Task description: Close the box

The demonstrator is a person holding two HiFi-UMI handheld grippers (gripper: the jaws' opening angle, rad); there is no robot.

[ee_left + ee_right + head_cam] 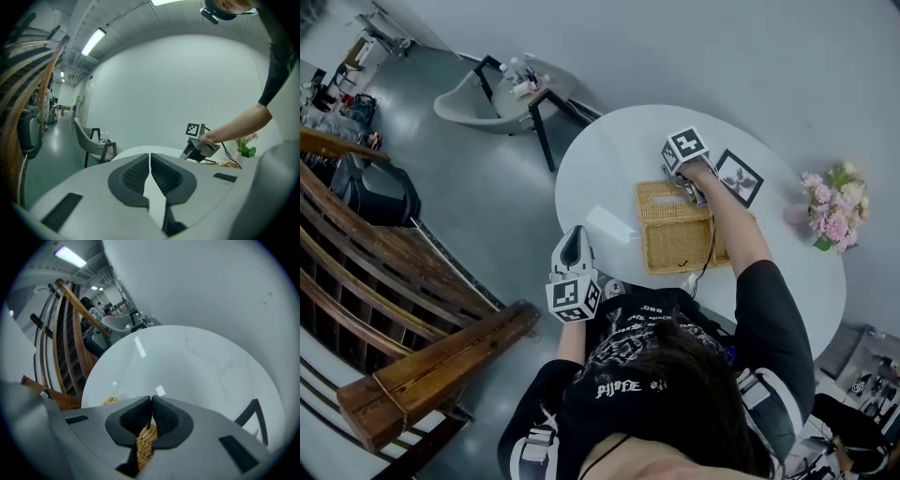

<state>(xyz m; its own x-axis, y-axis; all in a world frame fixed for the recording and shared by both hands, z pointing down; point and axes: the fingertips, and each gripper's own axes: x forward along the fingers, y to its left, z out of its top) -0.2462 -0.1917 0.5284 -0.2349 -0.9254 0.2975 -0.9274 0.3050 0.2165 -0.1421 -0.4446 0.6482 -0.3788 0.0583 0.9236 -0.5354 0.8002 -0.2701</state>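
box — wicker, lid down | right claw closed over far edge

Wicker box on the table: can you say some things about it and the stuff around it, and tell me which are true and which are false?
1. The wicker box sits on the white table. True.
2. The left gripper touches the box. False: it is held off the table's edge, away from the box.
3. The right gripper is over the box. True.
4. The pink flowers stand inside the box. False: they stand apart from it, near the table's edge.
5. Both grippers' jaws are together. True.
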